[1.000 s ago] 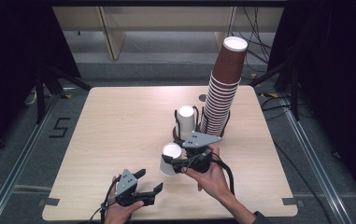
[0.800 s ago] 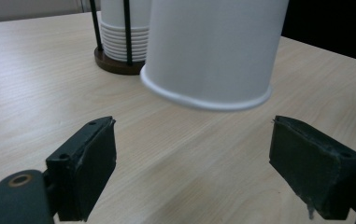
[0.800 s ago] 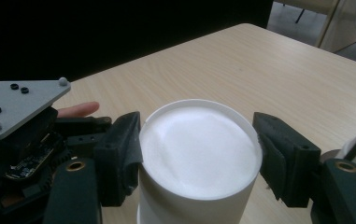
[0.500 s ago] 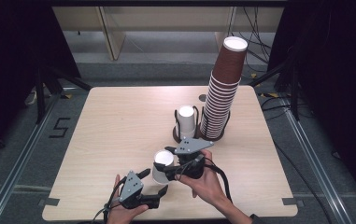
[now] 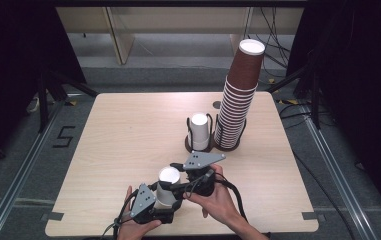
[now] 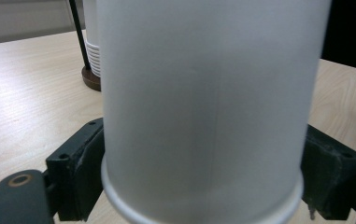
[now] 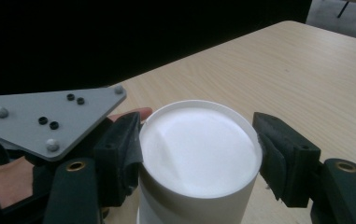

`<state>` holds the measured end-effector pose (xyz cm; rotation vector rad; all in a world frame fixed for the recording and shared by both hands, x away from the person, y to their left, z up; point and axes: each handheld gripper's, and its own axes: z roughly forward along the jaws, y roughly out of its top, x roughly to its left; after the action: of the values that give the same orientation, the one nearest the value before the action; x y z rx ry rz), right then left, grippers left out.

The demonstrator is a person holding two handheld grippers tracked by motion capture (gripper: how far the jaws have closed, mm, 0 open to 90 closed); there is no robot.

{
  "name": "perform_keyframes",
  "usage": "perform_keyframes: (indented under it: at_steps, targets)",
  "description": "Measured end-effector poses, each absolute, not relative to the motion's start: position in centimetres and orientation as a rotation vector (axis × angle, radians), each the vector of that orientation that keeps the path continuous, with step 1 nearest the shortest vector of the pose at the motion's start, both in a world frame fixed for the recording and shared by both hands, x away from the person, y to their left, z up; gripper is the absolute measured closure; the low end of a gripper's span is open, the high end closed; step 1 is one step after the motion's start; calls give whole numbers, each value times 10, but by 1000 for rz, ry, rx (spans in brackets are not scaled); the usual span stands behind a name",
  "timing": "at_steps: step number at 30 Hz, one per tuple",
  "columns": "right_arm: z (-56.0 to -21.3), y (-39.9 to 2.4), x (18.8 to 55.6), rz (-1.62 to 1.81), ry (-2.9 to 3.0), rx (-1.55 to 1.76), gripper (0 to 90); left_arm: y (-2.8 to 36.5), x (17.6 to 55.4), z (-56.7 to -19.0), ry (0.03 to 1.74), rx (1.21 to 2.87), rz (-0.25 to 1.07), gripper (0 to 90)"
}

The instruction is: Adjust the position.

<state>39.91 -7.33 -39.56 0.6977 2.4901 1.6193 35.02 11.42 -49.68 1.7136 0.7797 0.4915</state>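
A pale wooden counter [image 5: 128, 130] is standing in a dark room, carrying a tall stack of brown cups [image 5: 238, 100] at the far right. Near your edge, your right gripper [image 5: 180, 189] is clamping its fingers on an upside-down white cup [image 5: 167, 186]. Your left gripper [image 5: 160, 212] is flanking the same cup, fingers [image 6: 80, 170] touching its sides.

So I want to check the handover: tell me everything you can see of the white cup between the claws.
The white cup is plain matte paper, upside down: flat closed base on top, rolled rim at the bottom. It stands upright near the table's front edge. The left claw has a jaw against each side near the rim; the right claw grips it near the top.
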Motion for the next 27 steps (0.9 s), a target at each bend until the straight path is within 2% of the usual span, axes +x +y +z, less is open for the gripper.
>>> perform_keyframes:
  at_steps: [4, 10, 13, 15, 27]
  targets:
    - [-394, -74, 398, 1612, 2496, 689, 359, 114, 349, -495, 751, 1693, 498, 153]
    - [-396, -81, 403, 1616, 2531, 706, 337, 116, 349, -492, 718, 1768, 519, 212]
    - [-394, -87, 404, 1590, 2548, 706, 251, 118, 350, -488, 660, 1832, 581, 232]
    - [-393, -90, 406, 1554, 2599, 685, 206, 118, 349, -486, 644, 1868, 577, 236]
    - [-400, -97, 407, 1433, 2805, 538, 230, 113, 342, -483, 469, 2085, 567, 241]
